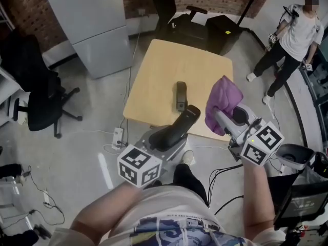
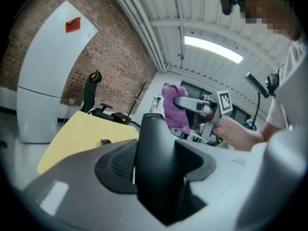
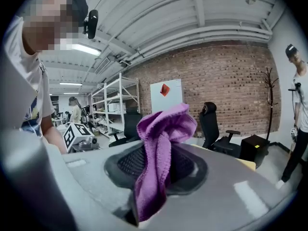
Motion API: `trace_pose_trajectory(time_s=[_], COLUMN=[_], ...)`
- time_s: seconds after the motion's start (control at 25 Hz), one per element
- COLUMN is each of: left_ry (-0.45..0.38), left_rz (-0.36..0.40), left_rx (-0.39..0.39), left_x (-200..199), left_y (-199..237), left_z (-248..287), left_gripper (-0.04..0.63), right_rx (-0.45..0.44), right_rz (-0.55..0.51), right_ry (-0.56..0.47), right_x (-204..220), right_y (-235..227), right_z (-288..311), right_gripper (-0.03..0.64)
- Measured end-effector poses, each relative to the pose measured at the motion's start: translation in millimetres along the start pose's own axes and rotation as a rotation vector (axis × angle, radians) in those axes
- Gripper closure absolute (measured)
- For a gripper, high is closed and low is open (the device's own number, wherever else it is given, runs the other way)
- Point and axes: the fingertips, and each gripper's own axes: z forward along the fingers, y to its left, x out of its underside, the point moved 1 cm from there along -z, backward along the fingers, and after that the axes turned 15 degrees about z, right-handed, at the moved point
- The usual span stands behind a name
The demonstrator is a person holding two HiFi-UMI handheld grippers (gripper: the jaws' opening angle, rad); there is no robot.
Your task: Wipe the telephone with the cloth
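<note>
Purple cloth (image 1: 223, 99) hangs pinched between the closed jaws of the right gripper (image 1: 219, 116), above the wooden table's (image 1: 154, 70) near edge. The left gripper (image 1: 167, 137) is clamped on a black telephone handset (image 1: 185, 119), also over that edge; another black phone piece (image 1: 181, 95) lies mid-table

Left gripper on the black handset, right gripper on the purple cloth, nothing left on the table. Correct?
No. The table is not bare: a black phone part lies on it, as the head view shows. The rest holds: left gripper on the black handset, right gripper on the purple cloth.
</note>
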Motion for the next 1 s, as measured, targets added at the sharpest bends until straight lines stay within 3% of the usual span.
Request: trace_pose_trajectory(time_s=[0.28, 0.56, 1.0], left_ry=[-0.077, -0.248, -0.453], left_rz=[-0.204, -0.527, -0.81], left_rx=[0.03, 0.107, 0.223], left_x=[-21, -40, -62], left_y=[15, 22, 19], left_z=[14, 30, 62], left_gripper=[0.342, 0.342, 0.342], right_rx=[-0.033, -0.125, -0.303], right_rz=[0.086, 0.119, 0.09], right_ry=[0.059, 0.121, 0.189], right_x=[27, 50, 62], right_y=[-16, -3, 23], right_z=[5, 14, 3], right_gripper=[0.509, 0.509, 0.509])
